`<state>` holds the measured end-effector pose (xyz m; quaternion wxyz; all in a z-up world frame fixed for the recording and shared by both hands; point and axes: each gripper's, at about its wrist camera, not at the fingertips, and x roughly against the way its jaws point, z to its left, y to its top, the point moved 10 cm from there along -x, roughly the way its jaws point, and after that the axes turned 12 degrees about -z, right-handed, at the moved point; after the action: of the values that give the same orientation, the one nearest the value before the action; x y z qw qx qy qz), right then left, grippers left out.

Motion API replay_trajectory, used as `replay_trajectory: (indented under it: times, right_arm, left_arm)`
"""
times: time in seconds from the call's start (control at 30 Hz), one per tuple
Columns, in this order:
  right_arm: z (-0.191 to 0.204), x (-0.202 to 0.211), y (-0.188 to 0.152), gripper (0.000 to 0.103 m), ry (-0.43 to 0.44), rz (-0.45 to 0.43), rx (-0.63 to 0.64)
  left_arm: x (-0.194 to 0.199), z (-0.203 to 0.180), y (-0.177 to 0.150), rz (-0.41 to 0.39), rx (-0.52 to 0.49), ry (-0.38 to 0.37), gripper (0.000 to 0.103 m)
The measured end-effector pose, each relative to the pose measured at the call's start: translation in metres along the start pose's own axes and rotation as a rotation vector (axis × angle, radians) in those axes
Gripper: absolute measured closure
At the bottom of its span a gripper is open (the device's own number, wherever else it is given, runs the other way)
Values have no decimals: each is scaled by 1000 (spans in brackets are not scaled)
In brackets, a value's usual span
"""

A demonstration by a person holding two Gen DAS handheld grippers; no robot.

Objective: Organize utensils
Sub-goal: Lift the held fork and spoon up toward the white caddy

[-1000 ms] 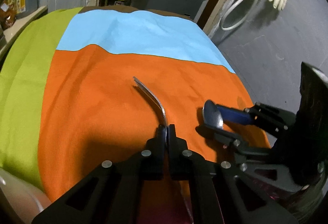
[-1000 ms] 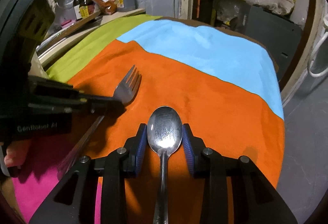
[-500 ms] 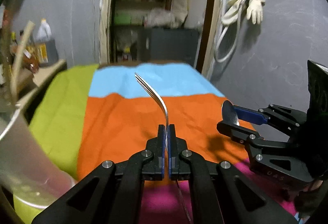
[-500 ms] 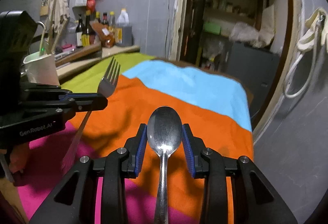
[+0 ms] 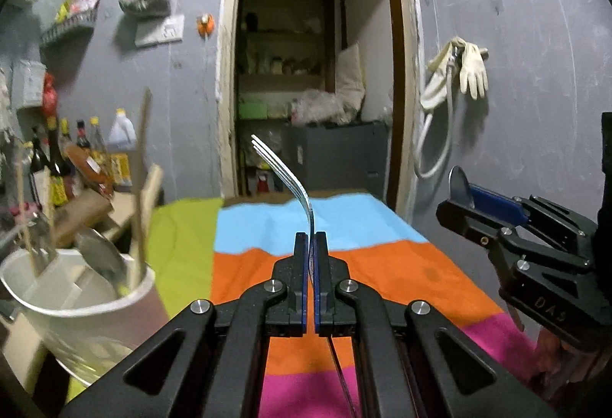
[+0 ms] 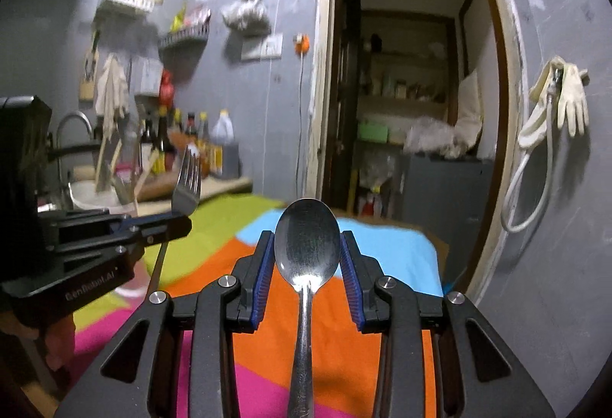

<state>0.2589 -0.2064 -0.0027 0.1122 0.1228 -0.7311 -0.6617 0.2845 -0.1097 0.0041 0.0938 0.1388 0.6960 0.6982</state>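
Note:
My left gripper (image 5: 310, 240) is shut on a metal fork (image 5: 285, 175), edge-on, tines up and away, held above the striped cloth (image 5: 382, 265). My right gripper (image 6: 307, 240) is shut on a metal spoon (image 6: 308, 253); its blue pads press the sides of the bowl and the handle runs back toward the camera. Each view shows the other gripper: the right gripper (image 5: 463, 205) with the spoon (image 5: 457, 182) at the right edge, the left gripper (image 6: 178, 222) with the fork (image 6: 187, 182) at the left. A white utensil holder (image 5: 88, 322) with wooden utensils and a ladle stands to the left of the left gripper.
Sauce bottles (image 5: 57, 165) stand on a counter behind the holder. An open doorway (image 5: 313, 92) with shelves lies beyond the table's far end. Rubber gloves and a hose (image 5: 459, 73) hang on the grey wall at right. A tap (image 6: 72, 127) is at far left.
Both grippers have risen from the cloth and tipped up toward level, carrying fork and spoon. The white holder has come into the left wrist view at lower left.

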Motion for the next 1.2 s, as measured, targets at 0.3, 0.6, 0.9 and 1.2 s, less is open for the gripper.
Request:
replay_trajectory:
  times: [0.3,0.6,0.9,1.2]
  right_arm:
    - [26,3,57,72,13,-185,-42]
    - [65,-15,101,72,81,-289,-115]
    - [116,-49,126,72,175,-353,-217]
    - [149,-81,132,72,259,-372,-333]
  left_arm:
    - [34,28,43,-101,-47,52,103]
    - [61,82,81,-157,-17,118,103]
    - [80,143,89,-156,-2,222,103]
    - [94,209,90,-178,78,325,103]
